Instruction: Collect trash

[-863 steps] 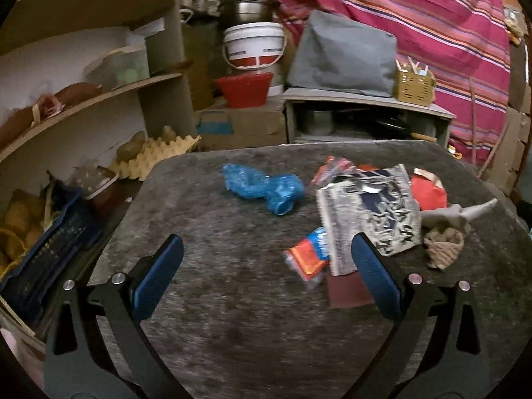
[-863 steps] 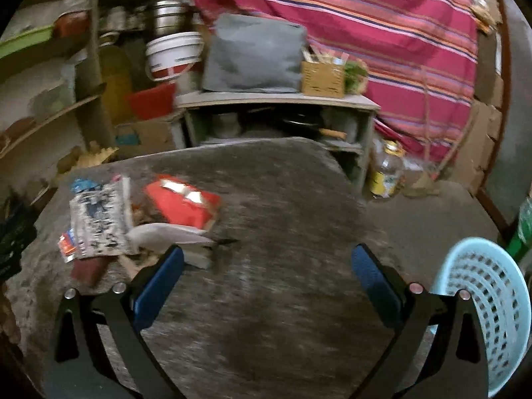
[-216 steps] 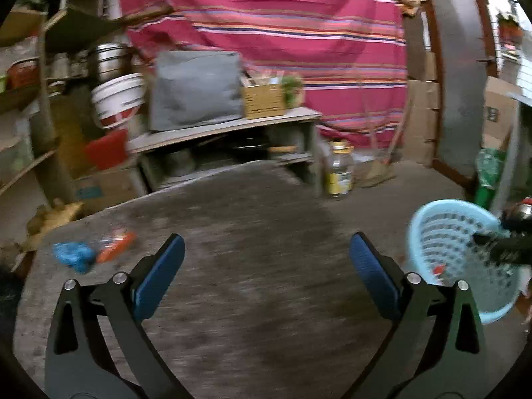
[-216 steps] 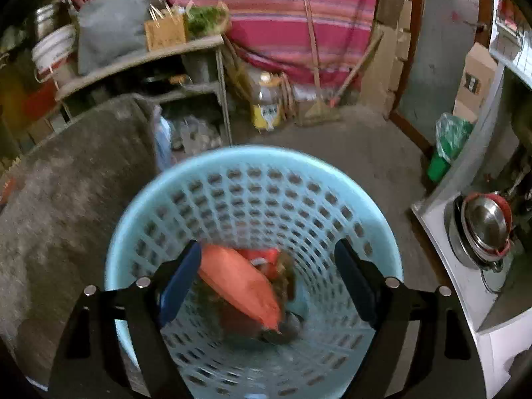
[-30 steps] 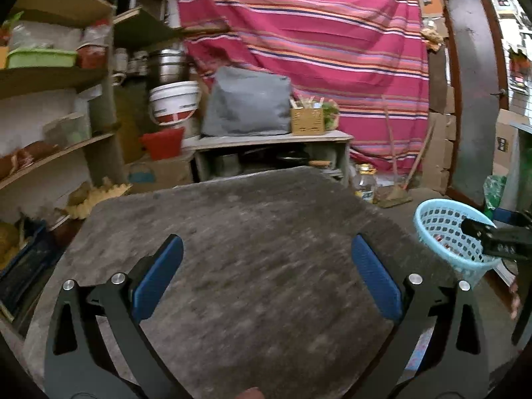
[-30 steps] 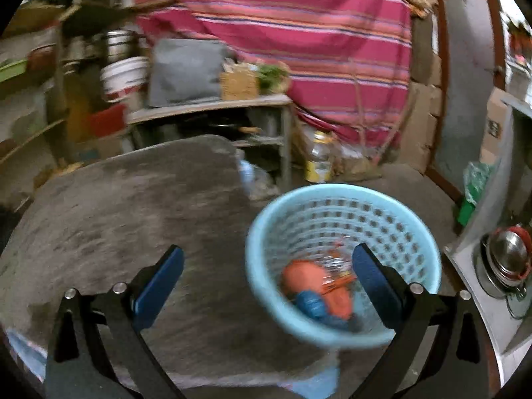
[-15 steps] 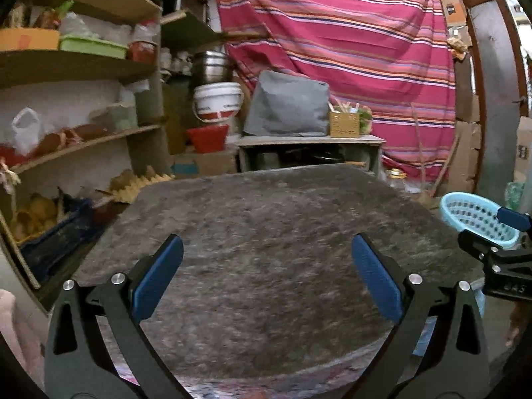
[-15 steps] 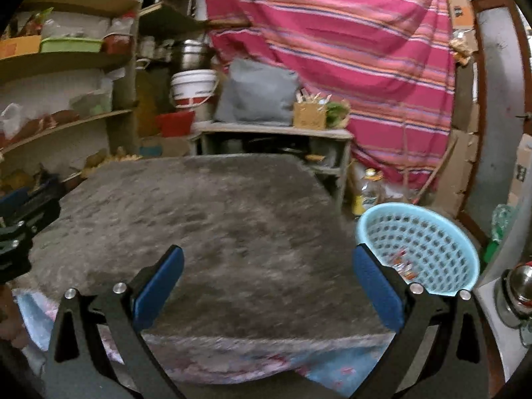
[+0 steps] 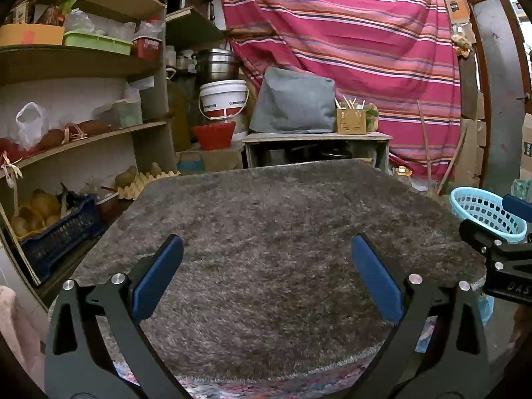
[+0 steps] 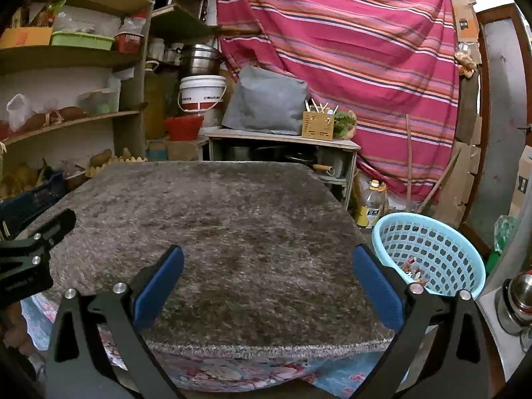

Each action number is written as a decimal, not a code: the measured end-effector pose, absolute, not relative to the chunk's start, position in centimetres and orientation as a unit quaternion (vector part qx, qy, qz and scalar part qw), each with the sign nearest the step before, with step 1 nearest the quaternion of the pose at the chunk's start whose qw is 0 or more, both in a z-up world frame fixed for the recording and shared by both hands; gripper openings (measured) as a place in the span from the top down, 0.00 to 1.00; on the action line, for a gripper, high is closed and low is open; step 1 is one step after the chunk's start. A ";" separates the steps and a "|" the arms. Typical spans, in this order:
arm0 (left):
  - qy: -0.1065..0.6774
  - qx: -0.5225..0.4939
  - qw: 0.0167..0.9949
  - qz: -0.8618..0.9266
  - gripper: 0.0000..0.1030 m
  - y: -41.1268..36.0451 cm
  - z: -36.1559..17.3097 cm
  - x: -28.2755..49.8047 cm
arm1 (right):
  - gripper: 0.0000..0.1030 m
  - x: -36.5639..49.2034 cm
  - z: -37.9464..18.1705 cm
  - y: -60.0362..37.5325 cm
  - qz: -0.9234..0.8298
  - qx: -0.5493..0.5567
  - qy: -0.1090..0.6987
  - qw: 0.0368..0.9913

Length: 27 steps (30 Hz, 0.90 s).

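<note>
Left gripper [image 9: 266, 276] and right gripper [image 10: 267, 277] both gape wide, empty, above the grey rug [image 10: 212, 219].

I see a cluttered storeroom under dim, warm light. A striped red cloth [image 9: 349, 33] hangs across the far wall. On the left, wooden shelves [image 9: 83, 136] carry boxes, bags and tubers, with a dark blue crate [image 9: 56, 236] of produce low down and egg trays [image 9: 146, 183] beside it. In front of me a shaggy grey rug [image 10: 216, 232] covers a table. Beyond it stands a low grey cabinet [image 10: 282, 146] with a grey cushion [image 10: 266, 103] and a small woven box [image 10: 317, 125] on top; a white bucket [image 10: 201, 96] and steel pots [image 10: 199, 60] stack to its left. At far right I make out a door frame [image 10: 498, 99] and cardboard boxes [image 10: 465, 173].
</note>
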<state>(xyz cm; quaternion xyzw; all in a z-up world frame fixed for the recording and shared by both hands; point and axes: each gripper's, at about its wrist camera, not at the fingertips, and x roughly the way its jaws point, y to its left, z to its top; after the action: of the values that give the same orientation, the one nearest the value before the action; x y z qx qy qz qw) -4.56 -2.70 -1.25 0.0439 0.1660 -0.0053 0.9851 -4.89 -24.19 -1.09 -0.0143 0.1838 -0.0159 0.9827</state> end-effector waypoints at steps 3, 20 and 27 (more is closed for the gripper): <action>0.167 0.042 0.985 -0.007 0.05 -2.6 -1.2 -4.4 | 0.04 -4.6 -0.9 -24.1 -0.012 -0.009 0.185 0.983; 0.161 0.040 0.986 -0.006 0.05 -2.9 -1.0 -4.1 | 0.04 -4.0 -0.8 -24.6 -0.013 0.003 0.188 0.982; 0.161 0.039 0.986 -0.007 0.05 -2.9 -1.0 -4.0 | 0.04 -3.9 -0.8 -24.6 -0.013 0.004 0.188 0.982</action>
<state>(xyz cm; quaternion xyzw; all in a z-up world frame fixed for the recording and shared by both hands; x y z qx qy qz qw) -4.03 -2.88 -0.98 0.0388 0.1612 -0.0065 0.9861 -3.90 -24.61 -0.77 0.0041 0.1878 -0.0129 0.9821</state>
